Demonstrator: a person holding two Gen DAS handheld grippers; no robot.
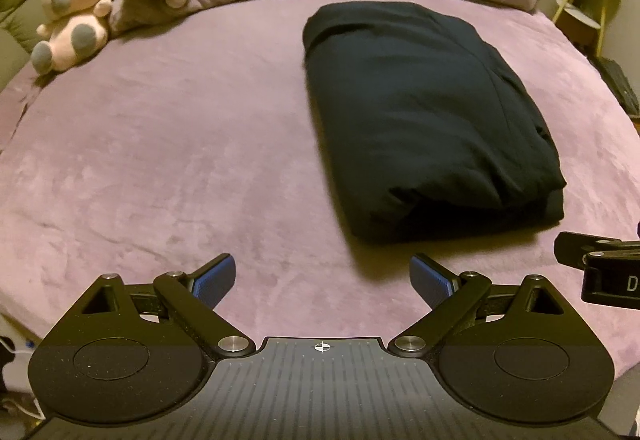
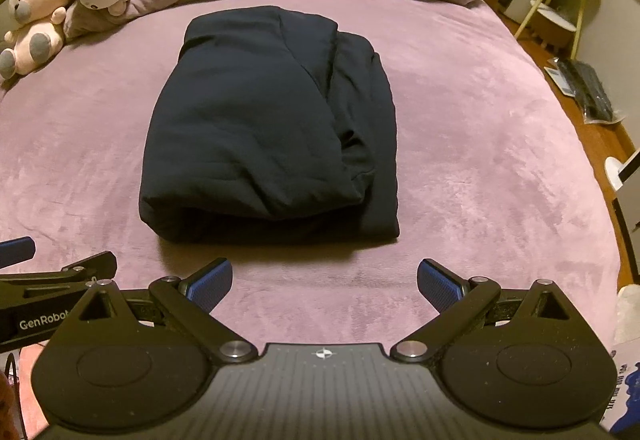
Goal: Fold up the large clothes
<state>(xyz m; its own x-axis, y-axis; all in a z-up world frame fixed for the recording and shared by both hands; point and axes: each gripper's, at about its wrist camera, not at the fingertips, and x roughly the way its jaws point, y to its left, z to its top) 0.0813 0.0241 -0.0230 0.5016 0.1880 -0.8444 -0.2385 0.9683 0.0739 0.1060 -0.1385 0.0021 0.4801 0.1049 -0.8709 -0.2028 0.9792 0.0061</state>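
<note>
Spread blue fingers [image 2: 210, 286], empty, folded dark garment [image 2: 268, 120] lying just beyond

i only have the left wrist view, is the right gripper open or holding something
Observer: Open and empty. The right gripper hangs over the bare bed, just short of the garment.
Operator: is the fold even on its right side
Observer: No. In the right wrist view a lower layer sticks out past the top fold along the right edge.
</note>
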